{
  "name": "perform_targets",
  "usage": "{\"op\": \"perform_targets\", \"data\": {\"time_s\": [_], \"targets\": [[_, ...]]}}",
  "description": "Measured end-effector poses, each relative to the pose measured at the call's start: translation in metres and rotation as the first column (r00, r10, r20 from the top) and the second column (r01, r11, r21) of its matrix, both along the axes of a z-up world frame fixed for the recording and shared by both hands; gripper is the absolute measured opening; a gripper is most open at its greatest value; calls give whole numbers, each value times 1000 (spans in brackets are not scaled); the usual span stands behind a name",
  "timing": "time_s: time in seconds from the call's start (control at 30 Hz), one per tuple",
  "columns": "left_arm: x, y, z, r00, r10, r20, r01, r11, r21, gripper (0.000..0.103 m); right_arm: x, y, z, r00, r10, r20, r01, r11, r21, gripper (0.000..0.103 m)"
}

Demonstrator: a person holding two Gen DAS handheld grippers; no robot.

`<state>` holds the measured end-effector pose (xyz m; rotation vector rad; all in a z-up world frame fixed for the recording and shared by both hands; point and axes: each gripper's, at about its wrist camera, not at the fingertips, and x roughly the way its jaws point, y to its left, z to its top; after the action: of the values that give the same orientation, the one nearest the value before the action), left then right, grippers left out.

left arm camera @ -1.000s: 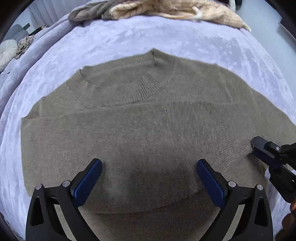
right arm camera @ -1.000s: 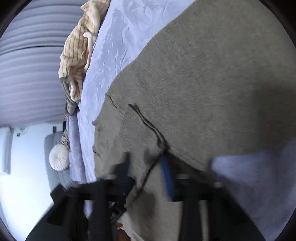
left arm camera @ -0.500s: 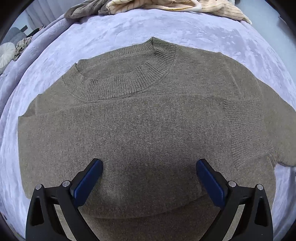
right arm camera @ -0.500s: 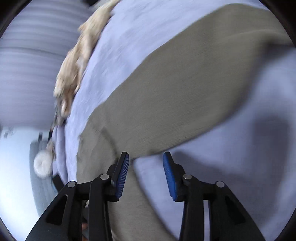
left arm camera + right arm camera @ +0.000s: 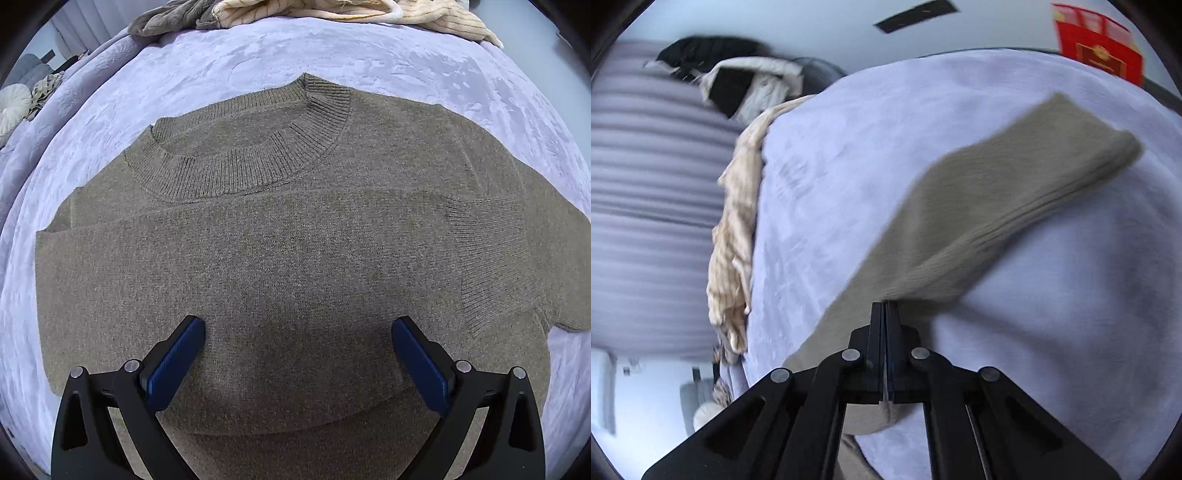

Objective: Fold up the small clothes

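Note:
An olive-brown knit sweater (image 5: 295, 258) lies flat on the lavender blanket (image 5: 332, 55), ribbed collar at the far side. One sleeve is folded across its chest, with the ribbed cuff (image 5: 491, 258) at the right. My left gripper (image 5: 297, 350) is open and empty, hovering over the sweater's lower body. In the right wrist view my right gripper (image 5: 885, 314) is shut on the edge of the sweater's other sleeve (image 5: 997, 206), which stretches away over the blanket (image 5: 849, 147). That view is blurred.
A cream striped garment (image 5: 369, 7) and a grey one (image 5: 170, 18) lie piled at the blanket's far edge; the cream one also shows in the right wrist view (image 5: 735, 229). A red box (image 5: 1097, 48) stands beyond the bed. A round pale cushion (image 5: 13, 107) lies at far left.
My right gripper left the folded sleeve's cuff, swung to the other sleeve and closed on its edge. The left gripper moved a little closer over the sweater, still open.

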<state>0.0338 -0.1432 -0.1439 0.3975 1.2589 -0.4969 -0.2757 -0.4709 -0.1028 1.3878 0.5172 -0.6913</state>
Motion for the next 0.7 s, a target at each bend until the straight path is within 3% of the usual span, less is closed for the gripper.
{"op": "perform_targets", "data": {"time_s": [0.13, 0.2, 0.23, 0.27, 0.43, 0.63, 0.7], "targets": [[2, 7, 0, 1000, 5, -12, -5, 1000, -9, 102, -4, 9, 1, 992, -35, -120, 38, 999, 26, 5], [3, 12, -1, 1000, 4, -16, -5, 1000, -16, 102, -21, 13, 1, 988, -92, -128, 96, 995, 29, 23], [3, 13, -3, 1000, 3, -16, -3, 1000, -17, 102, -34, 12, 2, 985, -117, -125, 121, 992, 25, 45], [3, 13, -3, 1000, 2, -15, -2, 1000, -17, 102, -41, 11, 2, 982, -138, -127, 141, 990, 17, 60], [2, 13, -5, 1000, -1, -11, 1, 1000, -10, 102, -61, -5, -8, 966, -184, -181, 196, 979, 50, 60], [1, 10, -8, 1000, -1, -6, 1, 1000, -4, 102, -79, 8, -14, 955, -238, -176, 255, 963, 82, 60], [1, 9, -9, 1000, 2, -7, -2, 1000, -3, 102, -81, 7, -28, 958, -256, -126, 272, 953, 136, 60]]}}
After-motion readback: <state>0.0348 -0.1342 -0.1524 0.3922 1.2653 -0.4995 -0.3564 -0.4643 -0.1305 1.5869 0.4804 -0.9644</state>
